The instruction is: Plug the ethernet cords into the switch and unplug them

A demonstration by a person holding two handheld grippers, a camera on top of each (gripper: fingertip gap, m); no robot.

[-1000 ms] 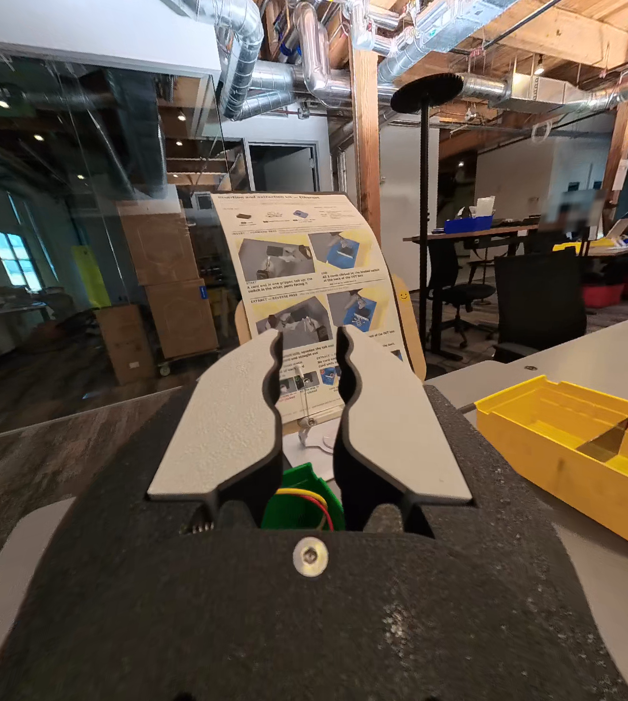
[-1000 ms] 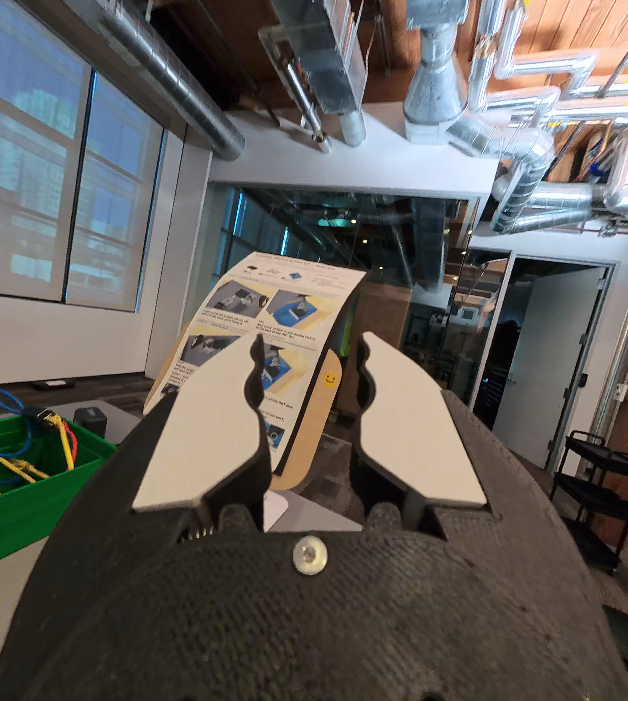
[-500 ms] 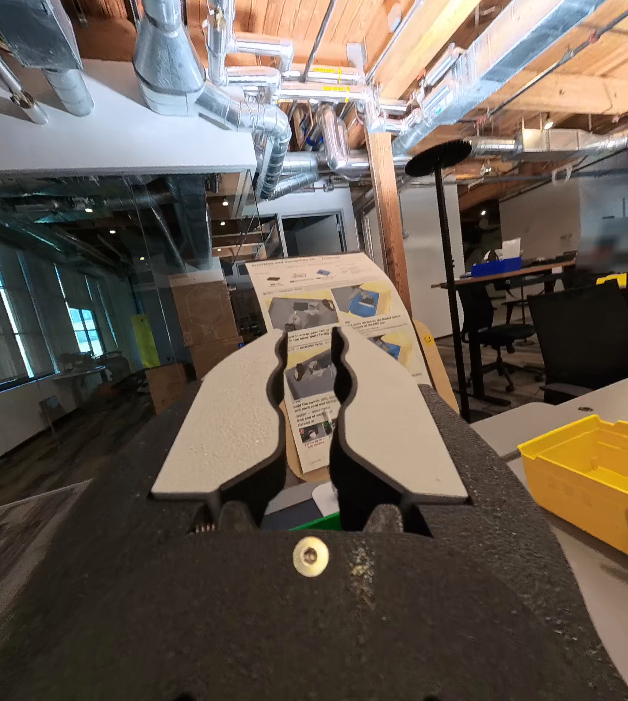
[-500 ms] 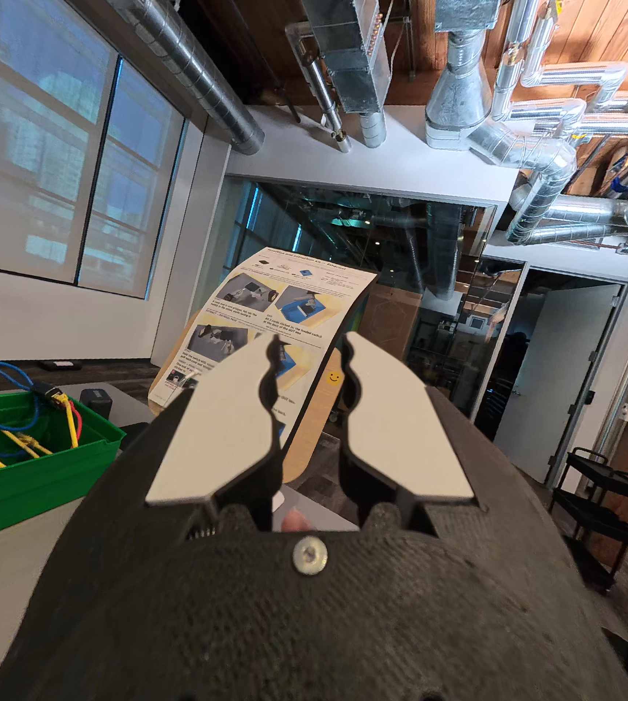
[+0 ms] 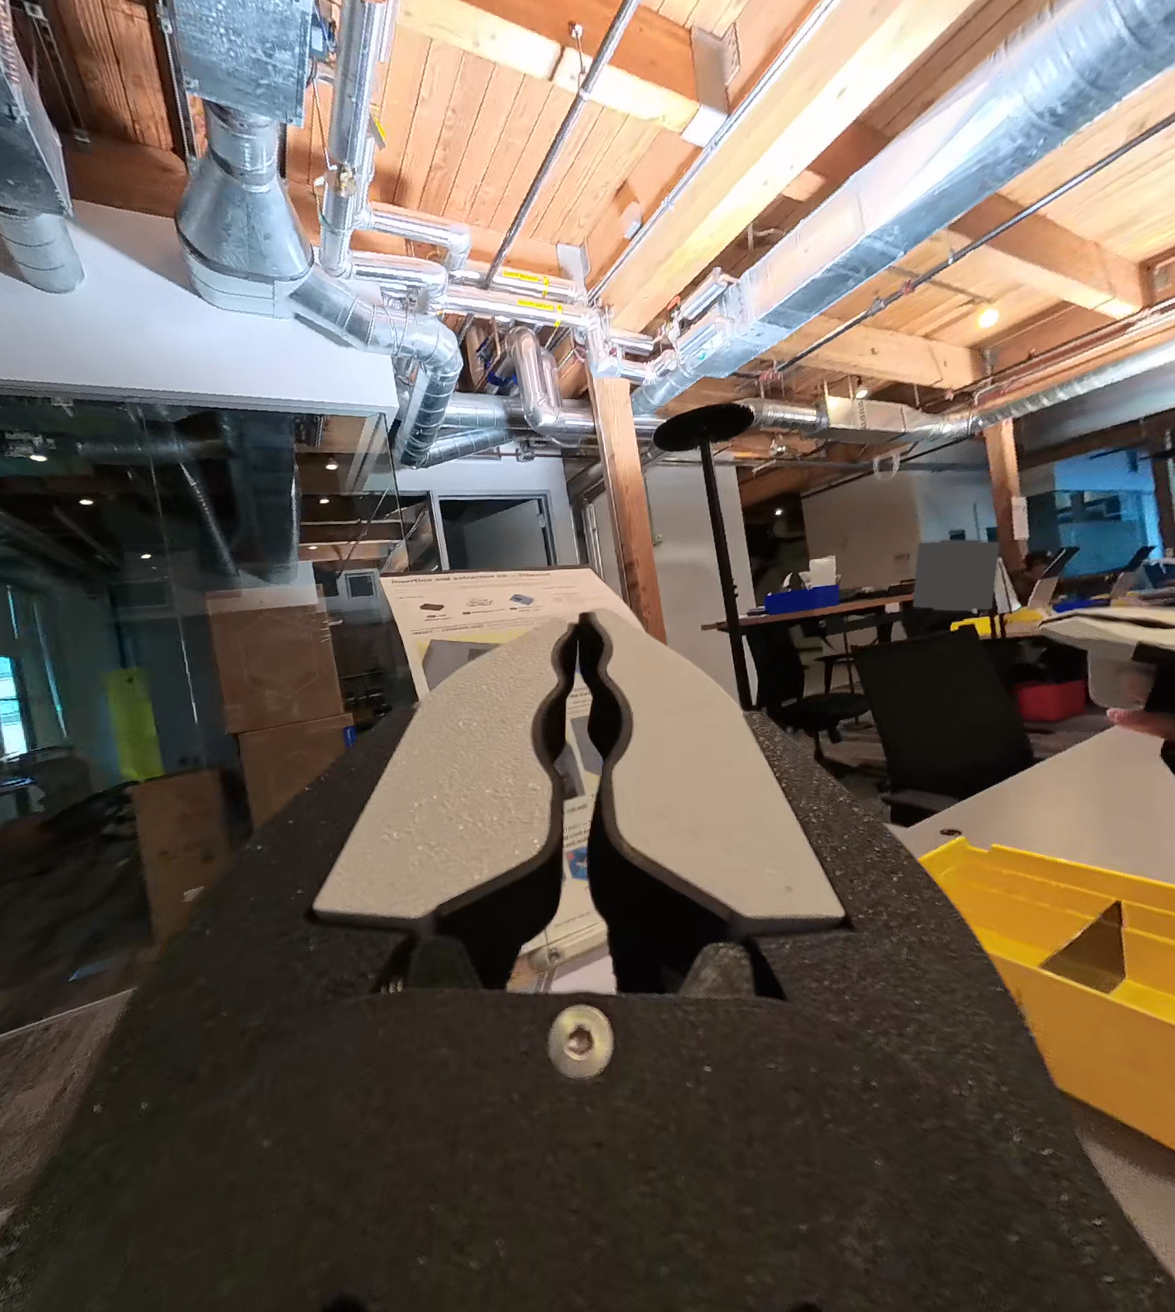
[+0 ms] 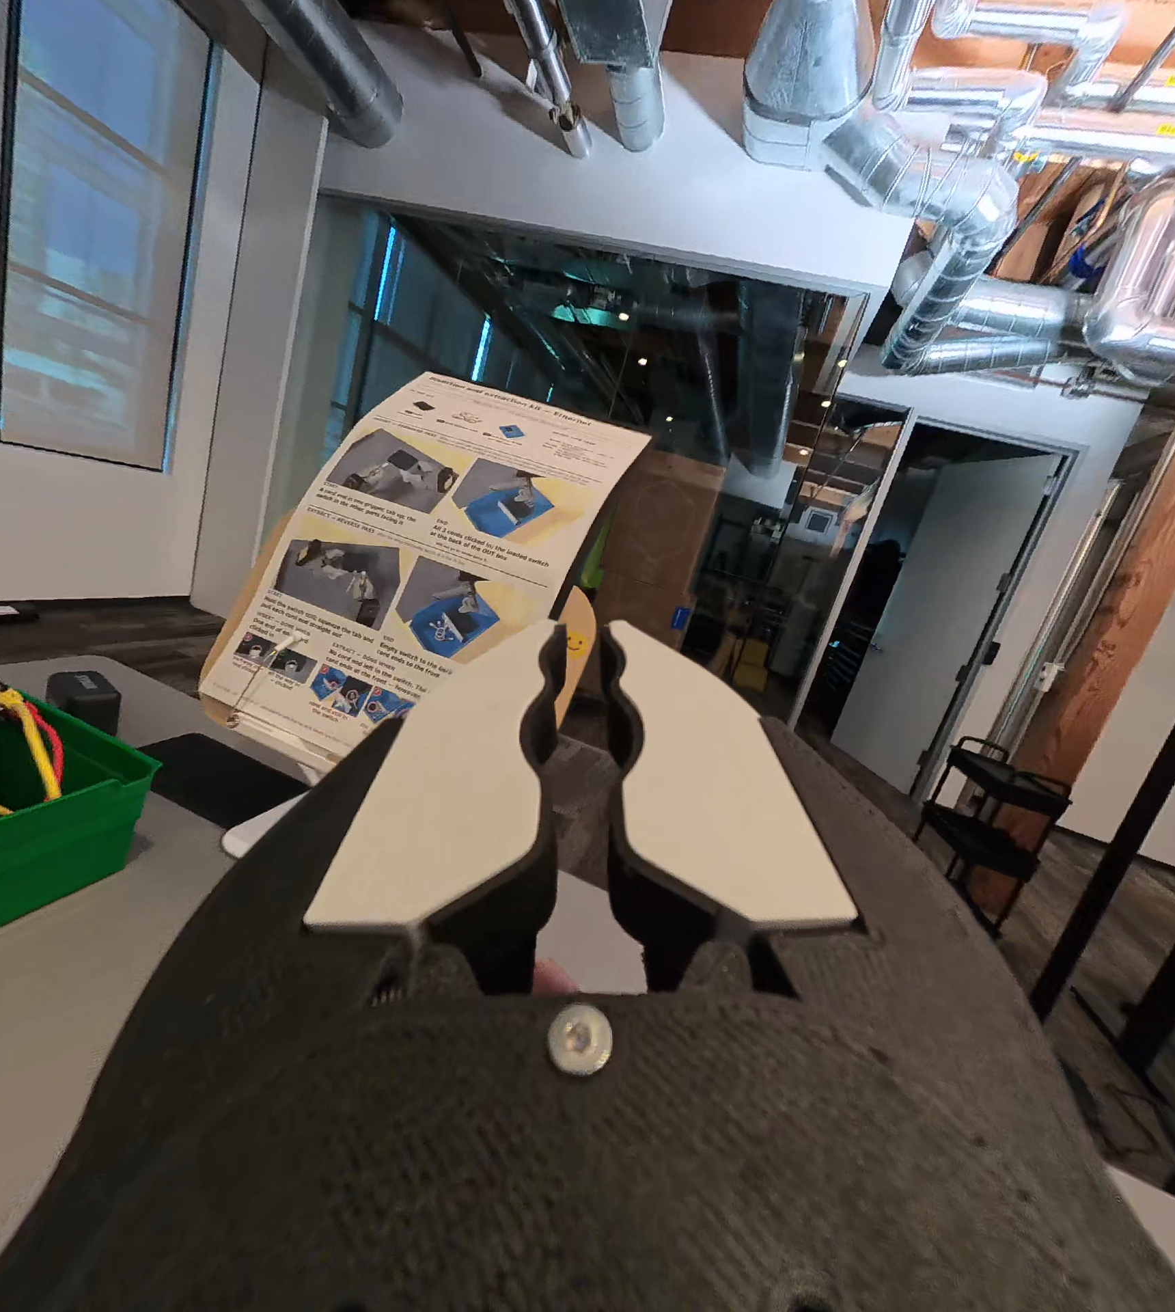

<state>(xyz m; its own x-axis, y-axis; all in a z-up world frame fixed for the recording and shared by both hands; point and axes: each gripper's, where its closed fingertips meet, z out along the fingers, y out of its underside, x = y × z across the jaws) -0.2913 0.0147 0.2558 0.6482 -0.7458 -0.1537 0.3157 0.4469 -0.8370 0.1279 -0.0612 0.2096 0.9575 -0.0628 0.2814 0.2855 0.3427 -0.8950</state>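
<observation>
Left of my right gripper (image 6: 581,632), jaws slightly apart: limp, light cords (image 6: 17,738) in a bin (image 6: 73,838); I'd probably pinch a plug. Left gripper (image 5: 581,628) closed, empty.

An open-plan office in a converted loft — desks (image 5: 819,616), office chairs (image 5: 939,717), glass partitions (image 6: 677,426), exposed ducts (image 5: 890,234) — timber beams (image 5: 624,511).

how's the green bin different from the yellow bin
The green bin holds yellow, red and blue cords; the yellow bin shows only bare dividers. The green bin appears in the right wrist view, at its left; the yellow bin in the left wrist view, at its right. Both are open plastic bins on the table.
</observation>
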